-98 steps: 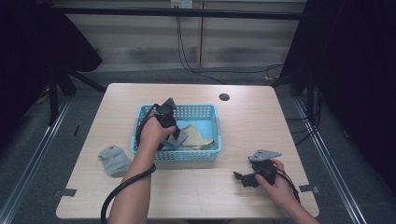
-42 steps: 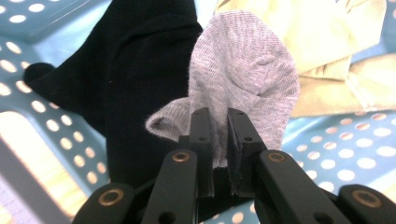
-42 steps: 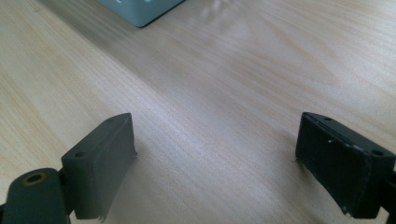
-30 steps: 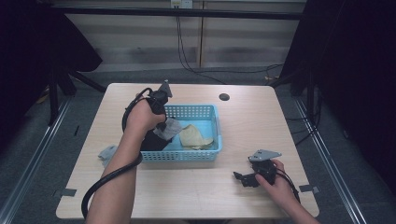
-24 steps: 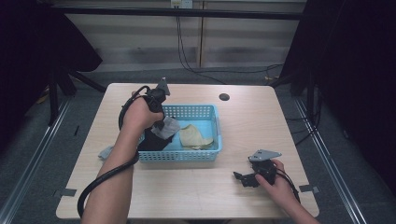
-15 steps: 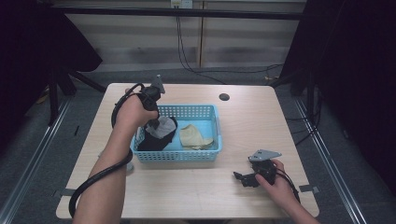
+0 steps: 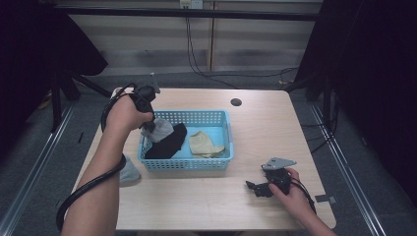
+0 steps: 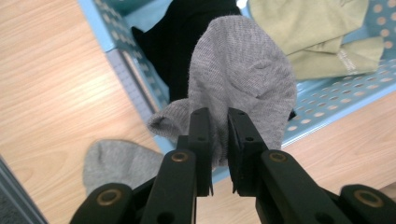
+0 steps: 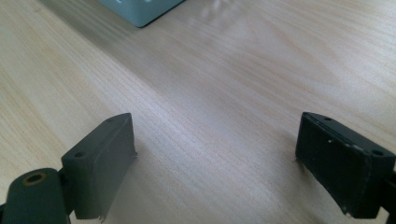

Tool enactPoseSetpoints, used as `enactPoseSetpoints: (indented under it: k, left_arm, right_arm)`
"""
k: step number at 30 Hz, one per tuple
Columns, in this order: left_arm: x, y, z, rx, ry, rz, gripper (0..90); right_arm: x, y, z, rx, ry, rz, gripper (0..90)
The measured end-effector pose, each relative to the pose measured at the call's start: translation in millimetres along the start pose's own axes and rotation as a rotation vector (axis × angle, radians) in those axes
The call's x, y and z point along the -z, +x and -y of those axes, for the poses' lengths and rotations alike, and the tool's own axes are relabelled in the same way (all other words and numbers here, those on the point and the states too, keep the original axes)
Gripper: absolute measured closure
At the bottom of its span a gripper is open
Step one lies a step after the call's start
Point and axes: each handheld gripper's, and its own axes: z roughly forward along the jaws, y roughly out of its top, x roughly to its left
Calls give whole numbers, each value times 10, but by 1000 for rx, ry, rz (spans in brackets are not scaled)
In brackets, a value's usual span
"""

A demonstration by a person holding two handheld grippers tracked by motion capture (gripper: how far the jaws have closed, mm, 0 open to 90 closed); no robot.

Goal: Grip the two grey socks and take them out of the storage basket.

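A pale wooden table (image 7: 206, 201) fills the middle of the room, its near edge cut off by the person's forearms. On it sits a blue perforated basket (image 7: 206, 164); in the right gripper view just one blurred corner (image 9: 140, 11) of it pokes in at the top. Inside lie a black garment (image 7: 169, 142), partly covered, and an olive-tan cloth (image 7: 206, 142) beside it. A second grey sock (image 7: 129, 172) lies on the table just outside the basket's left wall, half hidden behind the left forearm. The left gripper (image 8: 218, 140) hangs over the basket's left end, jaws pinched on a grey sock (image 8: 243, 84) that dangles above the black garment; the pinched fold itself is buried between the jaws. The right gripper (image 9: 217, 158) rests low over bare wood near the table's right front, jaws spread wide with nothing between them.
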Motion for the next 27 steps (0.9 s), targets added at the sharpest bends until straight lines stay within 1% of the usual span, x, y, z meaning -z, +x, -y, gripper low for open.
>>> enactPoseSetpoints:
  k: [3,4,5,8,12,13,16,21,27]
  left_arm:
    - [24,57,42,17,-1,-3,807]
    - [30,90,58,17,-6,-2,807]
    - [32,107,70,26,-10,-1,806]
    - [37,194,125,50,-11,-11,805]
    - [37,291,196,69,-13,-22,804]
    - [38,314,213,72,-14,-31,804]
    - [41,380,264,88,-16,-33,804]
    - [43,474,347,106,-20,-52,802]
    - [10,581,432,122,-18,-59,801]
  right_arm:
    - [1,0,0,0,1,0,112]
    - [0,0,0,0,0,0,112]
    - [0,0,0,0,0,0,112]
    - [1,0,0,0,1,0,112]
    - [1,0,0,0,1,0,112]
    - [1,-1,0,1,1,0,112]
    - [1,0,0,0,1,0,112]
    - [0,0,0,0,0,0,112]
    - [1,0,0,0,1,0,112]
